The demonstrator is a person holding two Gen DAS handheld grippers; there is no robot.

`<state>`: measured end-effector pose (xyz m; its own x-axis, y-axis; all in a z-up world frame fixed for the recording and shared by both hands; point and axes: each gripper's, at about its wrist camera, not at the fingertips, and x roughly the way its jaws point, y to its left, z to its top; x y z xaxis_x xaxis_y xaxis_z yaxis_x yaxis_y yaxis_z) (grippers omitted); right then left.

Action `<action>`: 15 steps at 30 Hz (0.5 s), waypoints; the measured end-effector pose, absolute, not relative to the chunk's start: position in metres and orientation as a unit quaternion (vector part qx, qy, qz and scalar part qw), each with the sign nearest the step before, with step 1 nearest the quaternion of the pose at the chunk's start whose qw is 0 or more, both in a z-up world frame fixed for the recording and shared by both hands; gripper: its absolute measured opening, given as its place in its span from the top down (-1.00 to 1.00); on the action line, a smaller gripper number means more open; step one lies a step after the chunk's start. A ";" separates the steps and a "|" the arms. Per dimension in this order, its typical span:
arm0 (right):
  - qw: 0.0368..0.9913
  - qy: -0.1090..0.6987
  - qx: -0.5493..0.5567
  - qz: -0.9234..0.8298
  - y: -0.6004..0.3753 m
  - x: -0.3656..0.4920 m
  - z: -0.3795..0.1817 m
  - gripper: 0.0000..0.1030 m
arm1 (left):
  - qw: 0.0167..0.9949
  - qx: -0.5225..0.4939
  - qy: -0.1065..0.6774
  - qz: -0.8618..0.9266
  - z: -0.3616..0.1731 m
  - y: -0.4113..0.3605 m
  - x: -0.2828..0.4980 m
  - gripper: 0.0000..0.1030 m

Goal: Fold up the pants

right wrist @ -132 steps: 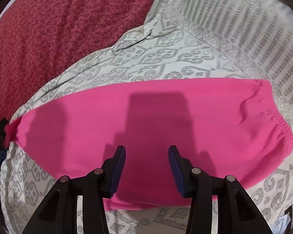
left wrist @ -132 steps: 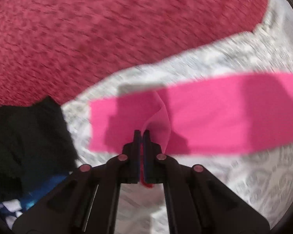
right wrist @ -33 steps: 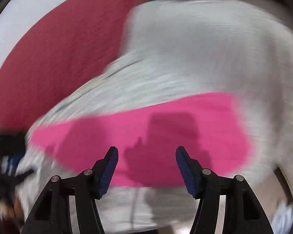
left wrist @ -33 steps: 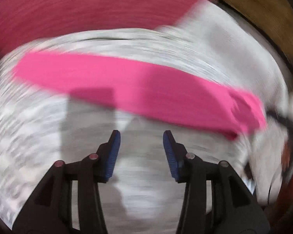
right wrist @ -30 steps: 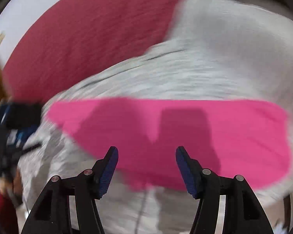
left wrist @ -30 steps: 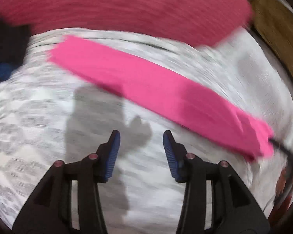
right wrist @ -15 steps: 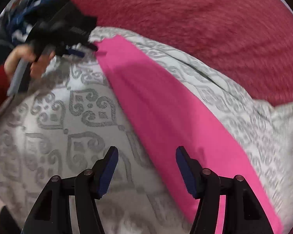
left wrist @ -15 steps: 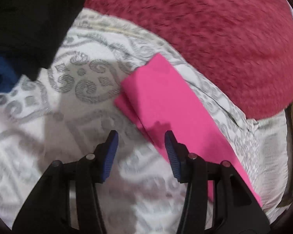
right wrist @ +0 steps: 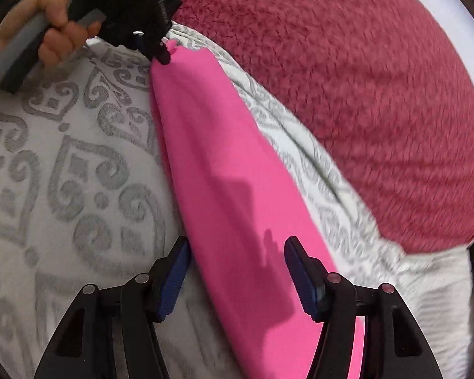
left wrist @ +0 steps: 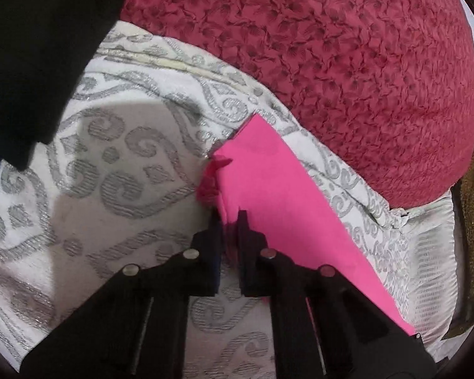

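Bright pink pants [right wrist: 237, 189], plain and smooth, folded lengthwise into one long narrow strip. Laid flat on a white bedcover with grey scrollwork, running diagonally alongside the edge of a dark red textured blanket. Near end broader, far end [left wrist: 262, 170] tapering to a squared corner. Small bunch of crumpled fabric at that far end's near edge, slightly raised off the cover. Long edges straight, surface free of creases apart from that bunch
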<state>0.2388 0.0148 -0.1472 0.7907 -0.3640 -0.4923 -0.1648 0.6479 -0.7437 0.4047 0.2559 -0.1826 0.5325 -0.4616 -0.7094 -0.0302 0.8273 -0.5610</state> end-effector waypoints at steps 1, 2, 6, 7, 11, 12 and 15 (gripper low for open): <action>0.847 0.312 -0.425 -0.061 0.018 0.243 -0.149 -0.20 | 0.837 -0.265 0.461 -0.132 -0.180 0.257 0.404 0.85; 0.846 0.310 -0.429 -0.062 0.020 0.246 -0.149 -0.03 | 0.838 -0.270 0.454 -0.136 -0.177 0.257 0.402 0.85; 0.863 0.338 -0.374 -0.036 0.020 0.259 -0.140 0.94 | 0.849 -0.279 0.425 -0.142 -0.159 0.264 0.393 0.87; 0.869 0.337 -0.361 -0.032 0.019 0.257 -0.132 0.94 | 0.851 -0.283 0.417 -0.146 -0.152 0.267 0.389 0.87; 0.893 0.336 -0.300 0.003 0.011 0.241 -0.091 0.94 | 0.855 -0.296 0.396 -0.155 -0.125 0.277 0.376 0.87; 0.896 0.339 -0.285 0.015 0.010 0.236 -0.081 0.94 | 0.856 -0.296 0.394 -0.157 -0.119 0.276 0.371 0.87; 0.896 0.345 -0.273 0.065 0.018 0.211 -0.060 0.93 | 0.866 -0.276 0.387 -0.156 -0.096 0.285 0.340 0.87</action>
